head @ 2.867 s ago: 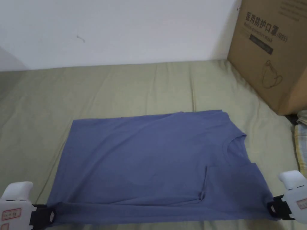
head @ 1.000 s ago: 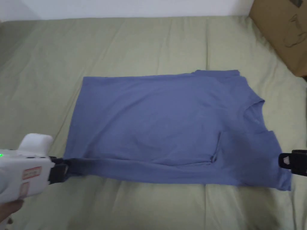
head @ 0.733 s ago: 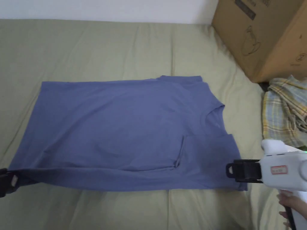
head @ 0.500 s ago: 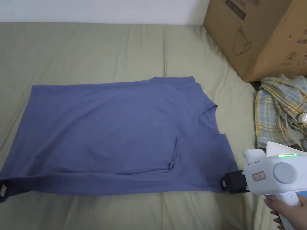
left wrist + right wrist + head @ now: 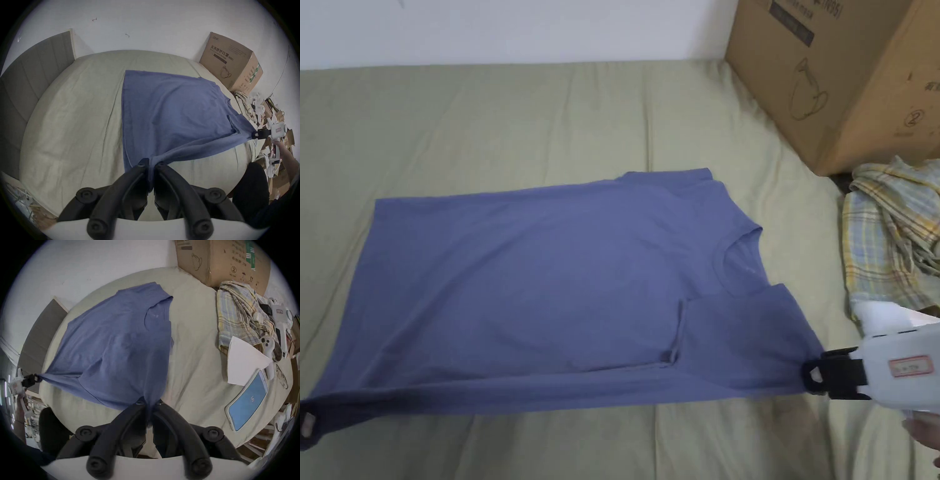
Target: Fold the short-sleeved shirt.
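Blue shirt [image 5: 550, 294], long axis left-right, neckline right, both grippers clamping near edge

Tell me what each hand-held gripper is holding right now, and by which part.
Both grip the blue shirt. The left hand-held gripper pinches its near hem corner; the right hand-held gripper pinches the near shoulder-end corner.

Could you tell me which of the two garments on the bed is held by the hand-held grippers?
The blue shirt, spread flat and pinched at both near corners. The plaid garment lies crumpled by the box, untouched.
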